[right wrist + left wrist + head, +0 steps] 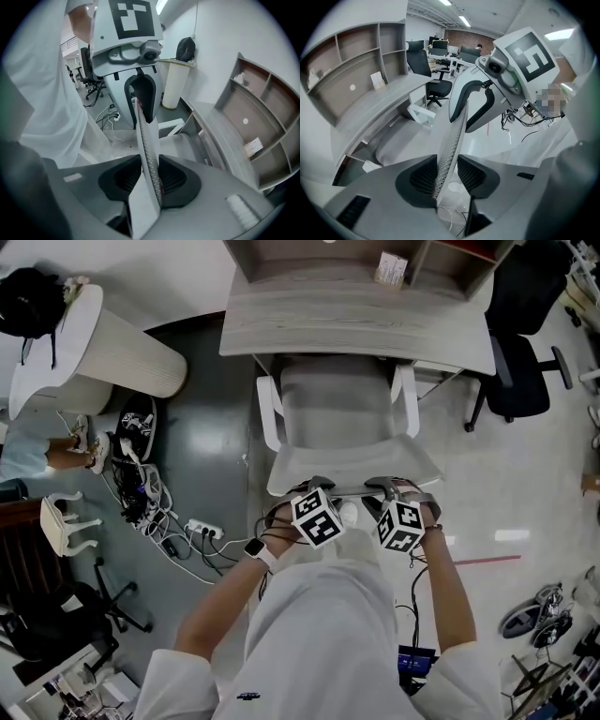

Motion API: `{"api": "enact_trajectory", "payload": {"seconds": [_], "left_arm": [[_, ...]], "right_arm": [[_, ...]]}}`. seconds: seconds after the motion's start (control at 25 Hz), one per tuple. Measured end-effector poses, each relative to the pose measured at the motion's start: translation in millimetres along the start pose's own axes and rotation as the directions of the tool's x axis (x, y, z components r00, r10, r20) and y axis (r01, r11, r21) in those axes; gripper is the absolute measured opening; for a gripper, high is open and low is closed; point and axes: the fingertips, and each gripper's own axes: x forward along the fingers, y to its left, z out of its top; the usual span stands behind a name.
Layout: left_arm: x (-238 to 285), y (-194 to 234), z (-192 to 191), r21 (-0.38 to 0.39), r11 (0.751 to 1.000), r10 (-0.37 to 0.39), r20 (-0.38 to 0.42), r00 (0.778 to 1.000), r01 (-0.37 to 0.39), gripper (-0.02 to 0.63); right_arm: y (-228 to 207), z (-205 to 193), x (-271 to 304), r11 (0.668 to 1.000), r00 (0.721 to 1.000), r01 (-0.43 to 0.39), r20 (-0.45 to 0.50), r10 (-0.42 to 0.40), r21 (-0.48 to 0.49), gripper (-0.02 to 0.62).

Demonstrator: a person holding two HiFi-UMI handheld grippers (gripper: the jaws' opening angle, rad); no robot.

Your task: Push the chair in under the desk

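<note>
A white office chair (337, 413) faces the grey wooden desk (356, 320), its seat partly under the desk's front edge and its armrests just short of it. Both grippers sit side by side on the top edge of the backrest (354, 489). My left gripper (317, 488) is shut on that edge; in the left gripper view the mesh backrest (457, 126) runs between the pads of that gripper (446, 176). My right gripper (386, 489) grips it the same way, with the backrest (147, 140) filling that gripper's (149, 178) jaw gap.
A black office chair (520, 362) stands right of the desk. A white ribbed cylinder (112, 352) stands at the left. A power strip with tangled cables (187, 526) and shoes lie on the floor left of the chair. Shelves (262, 117) rise above the desk.
</note>
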Motion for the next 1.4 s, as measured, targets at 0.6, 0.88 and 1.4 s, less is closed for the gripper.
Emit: {"api": "enact_trajectory", "payload": {"seconds": [0.6,0.88,1.4], "left_arm": [[0,27,16,-0.012,0.992,0.129,0.064,0.990,-0.129,0.143],[-4,56,10,0.028,0.986,0.161,0.095,0.982,-0.164,0.143],[-24,89,-38,0.136,0.972,0.174,0.122,0.977,-0.190,0.175]], "right_arm": [[-36,2,7,0.993,0.994,0.107,0.004,-0.107,0.050,0.150],[-52,19,24,0.995,0.997,0.069,-0.021,-0.068,0.069,0.150],[-32,70,52,0.980,0.989,0.147,-0.026,-0.145,0.131,0.134]]}}
